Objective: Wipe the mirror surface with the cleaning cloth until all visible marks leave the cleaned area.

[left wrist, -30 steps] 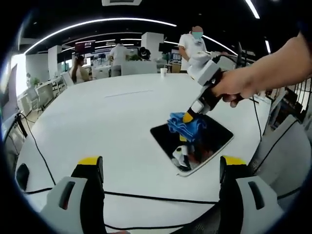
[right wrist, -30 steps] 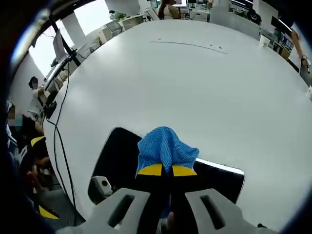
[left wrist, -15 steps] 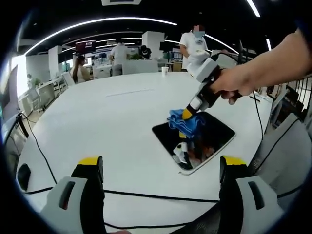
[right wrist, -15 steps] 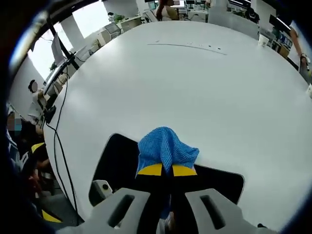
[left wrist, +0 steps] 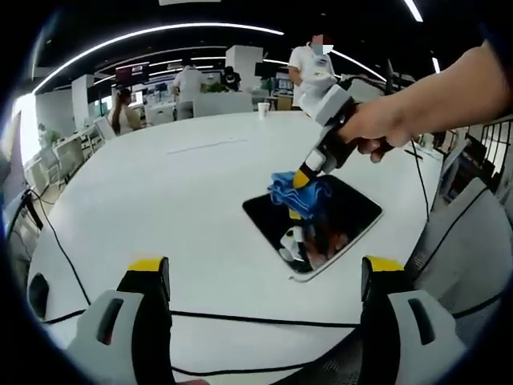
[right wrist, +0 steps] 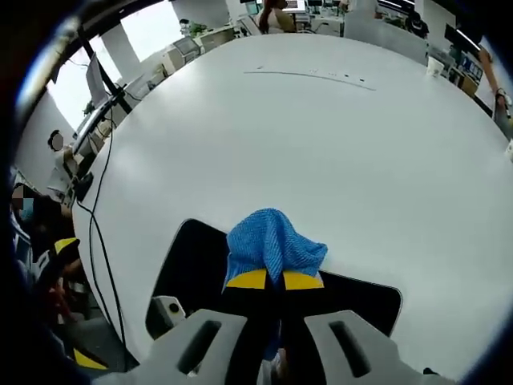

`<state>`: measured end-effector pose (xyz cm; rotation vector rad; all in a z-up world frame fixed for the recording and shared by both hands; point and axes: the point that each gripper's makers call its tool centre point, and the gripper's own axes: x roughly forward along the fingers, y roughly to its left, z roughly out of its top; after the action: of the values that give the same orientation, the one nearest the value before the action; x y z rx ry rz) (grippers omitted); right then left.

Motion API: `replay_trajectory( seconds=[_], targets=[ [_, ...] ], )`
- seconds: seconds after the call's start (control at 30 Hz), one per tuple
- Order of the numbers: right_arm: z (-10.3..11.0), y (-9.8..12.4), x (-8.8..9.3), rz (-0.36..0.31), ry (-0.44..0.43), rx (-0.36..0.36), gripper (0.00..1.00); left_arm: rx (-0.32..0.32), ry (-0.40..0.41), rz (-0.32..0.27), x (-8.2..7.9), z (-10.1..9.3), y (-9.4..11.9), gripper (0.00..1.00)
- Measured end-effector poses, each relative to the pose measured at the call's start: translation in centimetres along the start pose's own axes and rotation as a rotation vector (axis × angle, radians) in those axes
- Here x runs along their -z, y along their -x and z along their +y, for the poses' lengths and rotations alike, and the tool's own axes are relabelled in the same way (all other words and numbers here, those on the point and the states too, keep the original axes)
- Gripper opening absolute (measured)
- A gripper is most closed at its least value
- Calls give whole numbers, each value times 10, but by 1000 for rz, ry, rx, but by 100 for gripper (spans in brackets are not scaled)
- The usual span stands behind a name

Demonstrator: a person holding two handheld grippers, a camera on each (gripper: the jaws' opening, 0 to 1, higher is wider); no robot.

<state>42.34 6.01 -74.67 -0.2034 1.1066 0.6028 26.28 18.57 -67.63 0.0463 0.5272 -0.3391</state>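
Observation:
A dark rectangular mirror [left wrist: 346, 212] lies flat on the white table [left wrist: 176, 200]. A bunched blue cleaning cloth [left wrist: 292, 189] rests on its far left part, and my right gripper [left wrist: 303, 176], held by a hand, is shut on it. In the right gripper view the cloth [right wrist: 271, 243] sticks out past the yellow fingertips [right wrist: 250, 279], pressed on the mirror [right wrist: 191, 265]. My left gripper [left wrist: 260, 277] hovers open near the table's front edge, short of the mirror, with nothing between its jaws.
A black cable [left wrist: 240, 322] runs across the table just ahead of my left jaws. A white cup [left wrist: 261, 107] stands at the table's far edge. People stand and sit by desks beyond it. A chair back [left wrist: 473, 241] is at the right.
The cloth and right gripper have slid slightly toward the mirror's far left corner. The left view has shifted a little; the left gripper stays open.

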Motion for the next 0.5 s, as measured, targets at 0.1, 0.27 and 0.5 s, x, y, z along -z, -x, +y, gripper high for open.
replay_trajectory(
  seconds=[0.1,0.27,0.5],
  targets=[
    [0,2,1,3,-10,-7,0,-2,-1,-1,0,0,0,99],
    [-13,6,5,5,-15,5,0,-19,-1,1,1,4,1,99],
    [-24,11,10,7,-8,14,0,-34,-45,-11,-2,4,1,99]
  ],
)
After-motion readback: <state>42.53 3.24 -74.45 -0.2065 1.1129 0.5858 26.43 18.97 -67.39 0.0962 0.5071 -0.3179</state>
